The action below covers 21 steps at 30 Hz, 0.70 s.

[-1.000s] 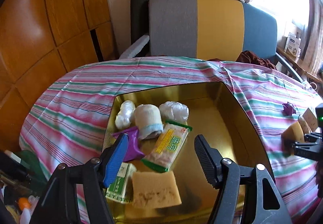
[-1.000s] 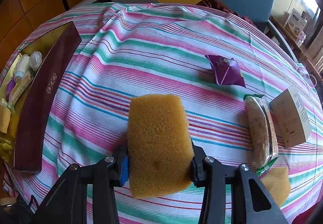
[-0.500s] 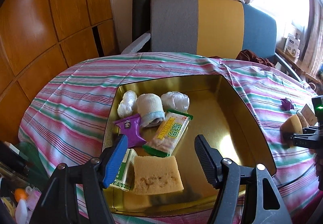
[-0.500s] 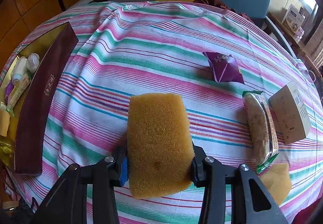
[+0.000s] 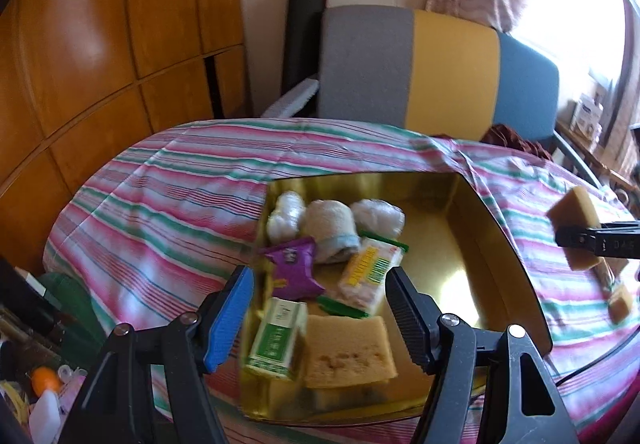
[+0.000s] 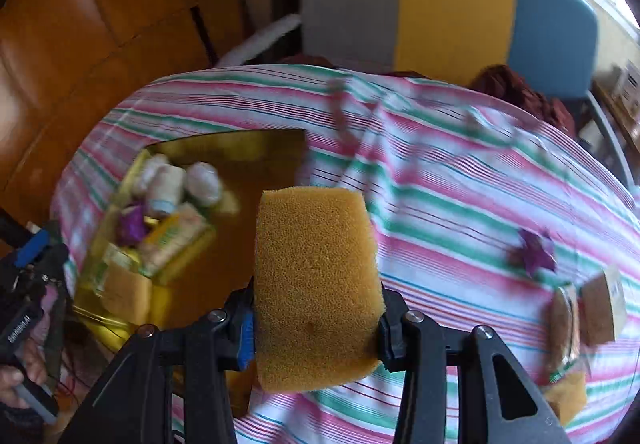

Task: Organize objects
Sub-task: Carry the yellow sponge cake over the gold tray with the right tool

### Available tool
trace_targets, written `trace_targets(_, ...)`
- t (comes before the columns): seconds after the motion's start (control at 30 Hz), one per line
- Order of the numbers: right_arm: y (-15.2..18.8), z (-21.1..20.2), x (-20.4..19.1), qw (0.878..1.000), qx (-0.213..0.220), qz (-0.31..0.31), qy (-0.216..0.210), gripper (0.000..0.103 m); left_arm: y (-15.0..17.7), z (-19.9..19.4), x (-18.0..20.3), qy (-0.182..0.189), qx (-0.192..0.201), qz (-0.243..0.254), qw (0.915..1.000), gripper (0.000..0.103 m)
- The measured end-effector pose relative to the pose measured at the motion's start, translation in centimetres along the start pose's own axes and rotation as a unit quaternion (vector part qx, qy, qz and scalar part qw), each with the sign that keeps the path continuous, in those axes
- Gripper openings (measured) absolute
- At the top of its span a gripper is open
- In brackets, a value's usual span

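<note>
Right gripper [image 6: 316,328]: clamped on a yellow sponge [image 6: 314,276], pads pressing its lower flanks; the sponge juts forward past the fingertips and hangs clear of the striped tablecloth [image 6: 460,203].
Sponge long axis: in line with the fingers, pointing away from the wrist, so the free end leads.
Key relation: the gold tray [image 6: 240,147] lies ahead and to the left of the right gripper; its near right wall runs just beside the sponge's left edge. Judged next move: carry the sponge leftward over that wall and down onto bare tray floor.
Nearer hand: the left gripper [image 5: 320,312] sits right at the tray, but the sponge is in the right one.
Left gripper: jaws apart, nothing between them, hovering over the tray's near end above a second sponge [image 5: 348,352] and a green-and-white packet [image 5: 276,340].
Free space: the tray's right half, to the right of the left gripper, looks bare; the left half is crowded with wrapped snacks and rolls.
Still outside: purple pouch [image 6: 536,252], small box [image 6: 604,308], ahead-right of the right gripper.
</note>
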State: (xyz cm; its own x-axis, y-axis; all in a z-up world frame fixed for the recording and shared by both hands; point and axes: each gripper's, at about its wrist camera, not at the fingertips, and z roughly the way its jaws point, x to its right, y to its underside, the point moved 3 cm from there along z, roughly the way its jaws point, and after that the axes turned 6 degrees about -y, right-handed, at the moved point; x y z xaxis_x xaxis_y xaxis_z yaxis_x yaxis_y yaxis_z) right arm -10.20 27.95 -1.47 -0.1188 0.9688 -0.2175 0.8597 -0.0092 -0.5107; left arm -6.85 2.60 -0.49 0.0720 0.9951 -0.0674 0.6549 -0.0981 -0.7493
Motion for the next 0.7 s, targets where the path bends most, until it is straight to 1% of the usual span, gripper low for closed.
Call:
trace_targets(0.13,-2.7,3.3,-4.1,0.999,-0.028,-0.019,-0.019,0.045,0.1,0.2,-2.1,-0.011,-0.001,-0.016,0.9998,0.069)
trace_targets(0.27,-4.7,7.5,-5.9,0.998,-0.062,-0.015,-0.013,0.045,0.8,0.6,-3.7,-0.014,-0.010,-0.030,0.9994,0.069)
trace_targets(0.37,-5.6,10.5,-6.7,0.996,-0.092,-0.017,0.002,0.045,1.3,1.1,-4.6,-0.013,-0.019,-0.040,0.9989,0.069)
trace_targets(0.47,-6.4,12.9,-6.8,0.994,-0.109,-0.008,0.021,0.047,1.7,1.8,-5.3,-0.012,-0.030,-0.053,0.9981,0.069)
trace_targets(0.6,-7.4,15.5,-6.4,0.993,-0.116,0.020,0.028,0.048,2.3,2.4,-5.7,-0.009,-0.040,-0.062,0.9972,0.069)
trace_targets(0.7,-8.0,16.6,-5.9,0.993,-0.108,0.043,0.018,0.050,2.4,2.7,-5.8,-0.008,-0.045,-0.065,0.9968,0.070)
